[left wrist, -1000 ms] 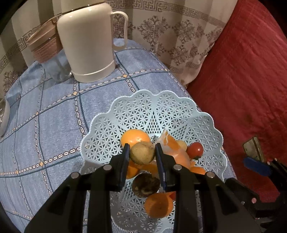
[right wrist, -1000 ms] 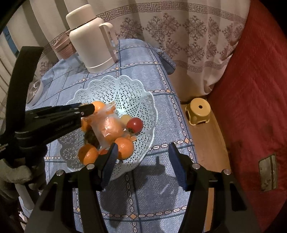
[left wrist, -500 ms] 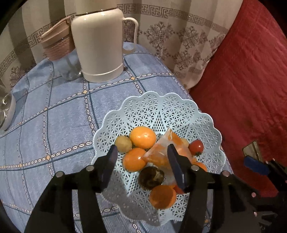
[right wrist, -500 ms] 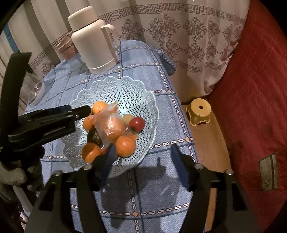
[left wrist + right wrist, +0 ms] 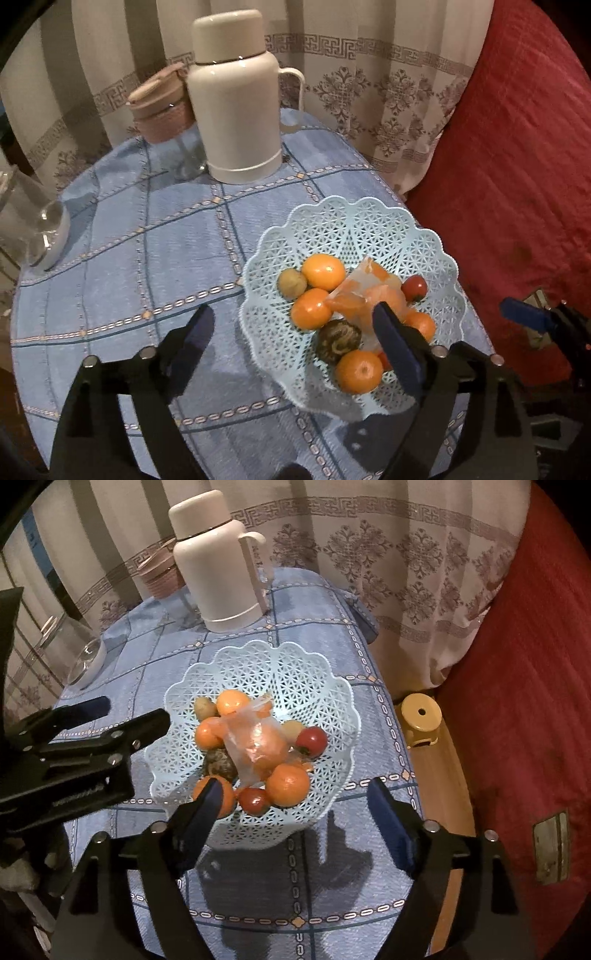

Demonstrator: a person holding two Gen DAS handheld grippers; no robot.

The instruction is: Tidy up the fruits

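Left gripper [image 5: 293, 332] and right gripper [image 5: 293, 805], both spread wide and empty, hang above the near rim of the basket [image 5: 325, 686]. The fruits [image 5: 288, 784] all lie inside it, heaped around a plastic bag [image 5: 255, 742] (contents unclear). A low pass could likely snag the bag and spill an orange. Beyond stands the thermos [image 5: 218, 565], near enough to knock.

Dim warm light, perhaps overhead; fisheye-bent edges.
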